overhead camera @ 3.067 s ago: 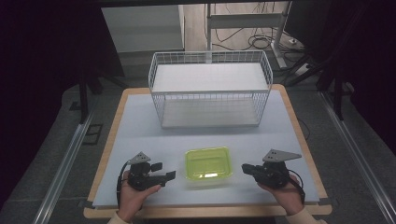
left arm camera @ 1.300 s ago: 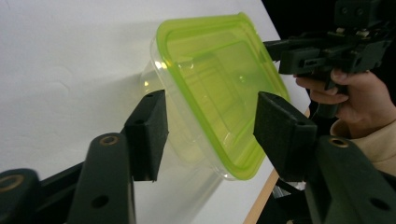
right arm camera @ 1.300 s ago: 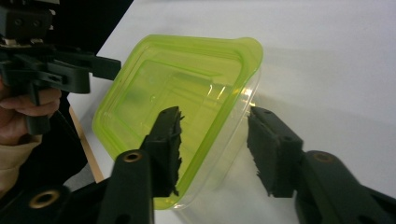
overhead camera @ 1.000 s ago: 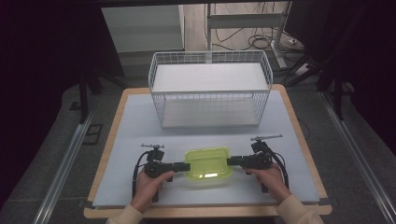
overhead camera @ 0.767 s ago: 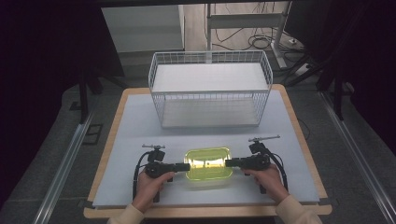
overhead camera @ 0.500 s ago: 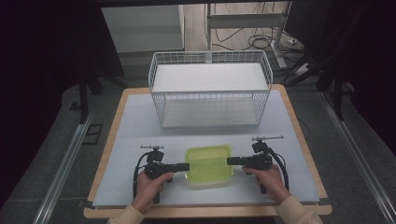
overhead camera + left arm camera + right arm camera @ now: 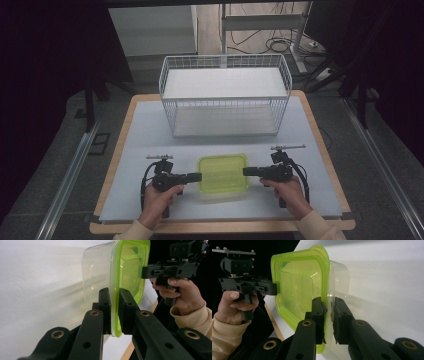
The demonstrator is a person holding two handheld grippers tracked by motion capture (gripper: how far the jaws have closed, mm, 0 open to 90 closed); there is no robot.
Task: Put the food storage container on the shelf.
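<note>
Container (image 7: 223, 173) with green lid sits lower centre of frame on the counter (image 7: 150, 135); left gripper (image 7: 196, 177) and right gripper (image 7: 248, 171) fingers pinched shut on opposite lid rims. Looks light, thin, slippery plastic; grip the rim flange evenly, lid may pop

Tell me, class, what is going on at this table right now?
A person at the table holds a two-jaw gripper in each hand. The left gripper and the right gripper have just closed their jaws on opposite ends of the rim of a clear plastic container with a lime-green lid, one from each side. The container sits on the pale table, in front of a white wire basket that stands farther back.
</note>
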